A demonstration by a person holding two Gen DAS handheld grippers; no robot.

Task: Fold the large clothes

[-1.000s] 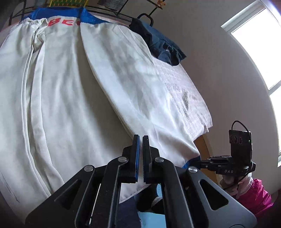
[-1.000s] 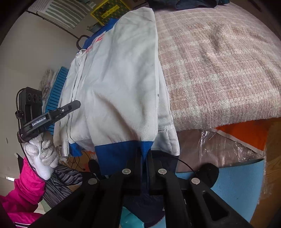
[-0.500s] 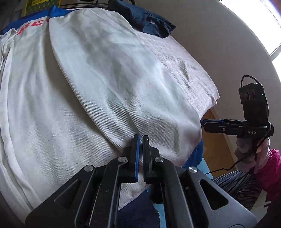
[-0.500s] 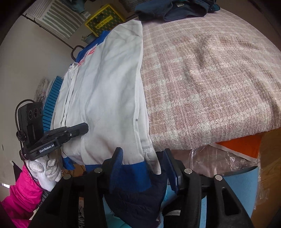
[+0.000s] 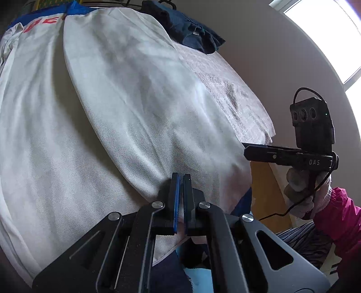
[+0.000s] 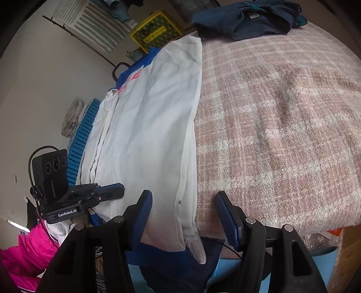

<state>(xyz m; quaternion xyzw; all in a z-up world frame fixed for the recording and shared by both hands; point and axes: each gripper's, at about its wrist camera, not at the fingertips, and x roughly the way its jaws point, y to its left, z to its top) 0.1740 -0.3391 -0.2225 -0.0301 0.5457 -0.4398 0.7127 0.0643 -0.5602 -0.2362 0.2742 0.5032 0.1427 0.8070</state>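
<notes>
A pink checked blanket (image 6: 282,126) spreads ahead and to the right of the right gripper (image 6: 183,216). On its left part lies the white garment (image 6: 153,139) (blue at the collar end, with red letters), one panel folded lengthwise over the rest, its blue hem hanging off the near edge just below both grippers. A dark blue garment (image 6: 246,20) sits bunched at the far end, well apart from both. The right gripper stands wide open, its fingers straddling the white garment's right edge without touching it. The left gripper (image 5: 179,202) is pressed shut, apparently pinching the white cloth's near edge between its fingers.
</notes>
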